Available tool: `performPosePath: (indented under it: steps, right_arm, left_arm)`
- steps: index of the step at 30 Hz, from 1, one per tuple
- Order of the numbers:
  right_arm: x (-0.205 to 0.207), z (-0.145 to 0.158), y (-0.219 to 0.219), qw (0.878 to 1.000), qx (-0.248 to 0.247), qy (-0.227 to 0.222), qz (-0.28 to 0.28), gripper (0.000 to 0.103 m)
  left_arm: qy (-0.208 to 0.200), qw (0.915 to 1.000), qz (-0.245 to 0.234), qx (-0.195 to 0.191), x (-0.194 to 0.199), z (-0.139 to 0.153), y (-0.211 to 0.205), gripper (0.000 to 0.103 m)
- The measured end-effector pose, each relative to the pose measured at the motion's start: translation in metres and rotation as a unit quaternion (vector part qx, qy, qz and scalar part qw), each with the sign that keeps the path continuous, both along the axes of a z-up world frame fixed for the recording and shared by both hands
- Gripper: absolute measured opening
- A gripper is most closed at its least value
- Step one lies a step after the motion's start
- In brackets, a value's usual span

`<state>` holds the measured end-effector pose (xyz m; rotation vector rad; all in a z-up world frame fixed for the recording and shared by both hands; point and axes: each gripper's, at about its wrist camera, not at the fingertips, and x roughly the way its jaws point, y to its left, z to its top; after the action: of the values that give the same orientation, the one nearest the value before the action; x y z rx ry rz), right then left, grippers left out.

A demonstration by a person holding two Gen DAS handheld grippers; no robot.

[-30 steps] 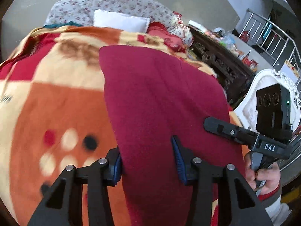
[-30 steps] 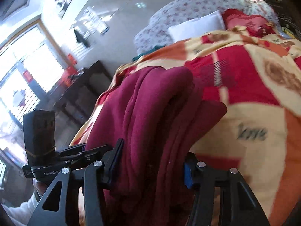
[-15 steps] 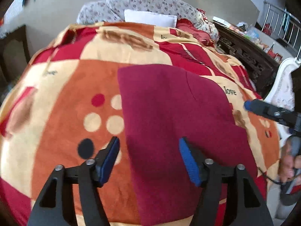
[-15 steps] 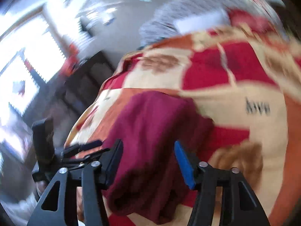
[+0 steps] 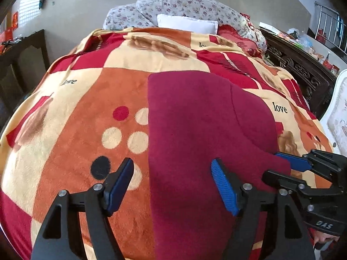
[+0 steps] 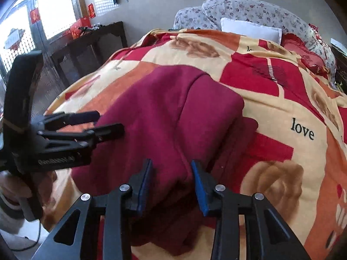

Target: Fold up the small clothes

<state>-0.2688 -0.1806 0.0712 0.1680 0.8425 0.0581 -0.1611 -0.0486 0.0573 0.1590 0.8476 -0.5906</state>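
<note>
A dark red folded garment lies flat on the patterned blanket; it also shows in the right wrist view. My left gripper is open and empty, hovering over the garment's near left edge. My right gripper has its jaws partly closed around a raised fold of the garment's near edge. The right gripper also shows in the left wrist view at the garment's right corner. The left gripper shows in the right wrist view at the garment's left side.
The blanket covers a bed with floral pillows and a white pillow at the head. A dark carved wooden cabinet stands to the right, a dark table to the left, a white chair at far right.
The garment has been laid down flat on the blanket. Both grippers pulled back toward its near edge. The right jaws have narrowed around a fold.
</note>
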Motion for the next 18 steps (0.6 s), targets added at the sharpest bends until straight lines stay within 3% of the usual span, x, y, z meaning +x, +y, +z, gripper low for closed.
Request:
performPosePath:
  steps: [3, 5, 13, 18]
  right_arm:
    - [-0.011, 0.011, -0.002, 1.000, 0.011, -0.013, -0.022, 0.044]
    - [-0.024, 0.023, -0.002, 0.998, 0.008, -0.034, -0.045, 0.055]
    - [-0.052, 0.054, 0.011, 0.992, -0.034, -0.075, -0.094, 0.077]
    - [-0.055, 0.060, 0.017, 0.989, -0.048, -0.082, -0.111, 0.080]
  left_arm:
    - [-0.031, 0.9993, 0.013, 0.014, -0.010, 0.007, -0.001, 0.073]
    - [-0.055, 0.9980, 0.023, 0.020, -0.019, 0.013, 0.001, 0.073]
    - [-0.074, 0.9969, 0.025, 0.008, -0.042, 0.031, 0.011, 0.076]
    - [-0.086, 0.9958, 0.033, 0.001, -0.052, 0.041, 0.019, 0.078]
